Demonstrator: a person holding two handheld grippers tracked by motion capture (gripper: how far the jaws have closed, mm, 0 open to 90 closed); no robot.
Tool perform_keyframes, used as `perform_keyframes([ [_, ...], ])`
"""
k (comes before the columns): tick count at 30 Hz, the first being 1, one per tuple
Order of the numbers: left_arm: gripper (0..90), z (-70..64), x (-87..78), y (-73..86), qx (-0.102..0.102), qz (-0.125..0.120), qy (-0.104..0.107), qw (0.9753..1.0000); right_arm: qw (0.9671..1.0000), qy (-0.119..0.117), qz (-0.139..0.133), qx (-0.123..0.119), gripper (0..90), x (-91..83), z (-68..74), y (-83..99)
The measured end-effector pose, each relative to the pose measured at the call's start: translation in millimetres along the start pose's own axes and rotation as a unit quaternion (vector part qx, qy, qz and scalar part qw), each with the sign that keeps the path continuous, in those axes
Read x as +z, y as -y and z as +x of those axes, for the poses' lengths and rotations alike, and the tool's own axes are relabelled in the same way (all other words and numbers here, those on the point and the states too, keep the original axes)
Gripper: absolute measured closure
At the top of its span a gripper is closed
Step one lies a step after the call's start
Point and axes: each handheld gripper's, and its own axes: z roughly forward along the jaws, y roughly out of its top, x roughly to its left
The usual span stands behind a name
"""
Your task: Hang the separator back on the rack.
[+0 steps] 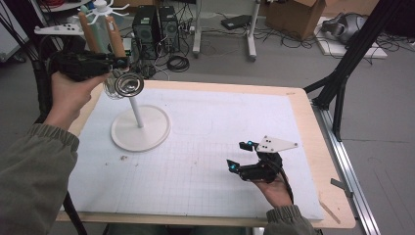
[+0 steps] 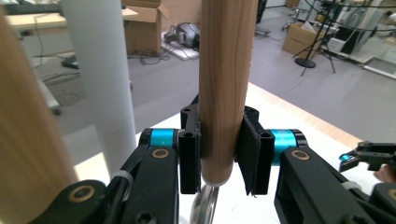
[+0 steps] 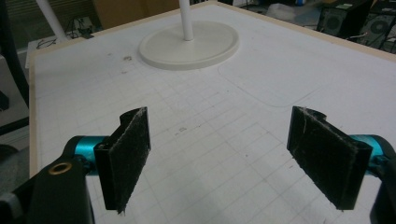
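**Left gripper clamped on a hanging wooden-handled utensil; right gripper idle and spread**

In the high view the left gripper (image 1: 119,62) is held up at about 10 o'clock from the table's middle, beside the top of the white stand (image 1: 141,128), whose round base sits on the white mat (image 1: 205,161) at roughly 9 to 10 o'clock. Its jaws are clenched on the wooden handle (image 1: 116,40) of a utensil that hangs from the stand's hooks; the shiny metal head (image 1: 128,84) of that utensil shows just below the jaws, next to the stand's thin pole.

The left gripper view confirms the grasp: both black pads (image 2: 189,154) press against the lower end of the wooden handle (image 2: 225,84), one on each side, and the rounded metal part (image 2: 204,205) pokes out under the handle's tip. A second wooden handle (image 2: 28,135) stands blurred at 9 o'clock in that view, and the white pole (image 2: 100,79) rises between the two.

The right gripper (image 1: 241,155) rests low over the mat at about 4 o'clock from the table's middle, well apart from the stand. In the right gripper view its jaws are released and stand wide apart, with bare gridded mat (image 3: 215,154) between them and the stand's base (image 3: 189,44) far off at 12 o'clock
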Motion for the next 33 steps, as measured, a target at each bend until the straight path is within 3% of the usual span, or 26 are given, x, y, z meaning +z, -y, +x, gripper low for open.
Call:
perform_keyframes([
  [8, 61.6, -11.1, -8.1, -0.9, 0.032, 0.012, -0.028, 0.999, 1.0, 0.004, 0.001, -0.004, 20.6, -1.1, 1.4, -1.3],
  [20, 52.4, -18.5, -24.5, 11.1, 0.041, 0.007, -0.047, 0.998, 0.9999, 0.014, -0.006, -0.007, 20.5, -5.0, 0.1, -2.0],
  [29, 35.5, -28.7, -45.7, 32.4, 0.051, 0.006, -0.032, 0.9982, 0.9997, 0.025, 0.001, 0.002, 20.0, -5.1, -3.3, 1.0],
  [33, 29.7, -28.4, -53.7, 49.2, 0.042, 0.009, -0.025, 0.9987, 0.9996, 0.028, 0.003, 0.002, 19.8, -5.0, -3.5, 1.4],
])
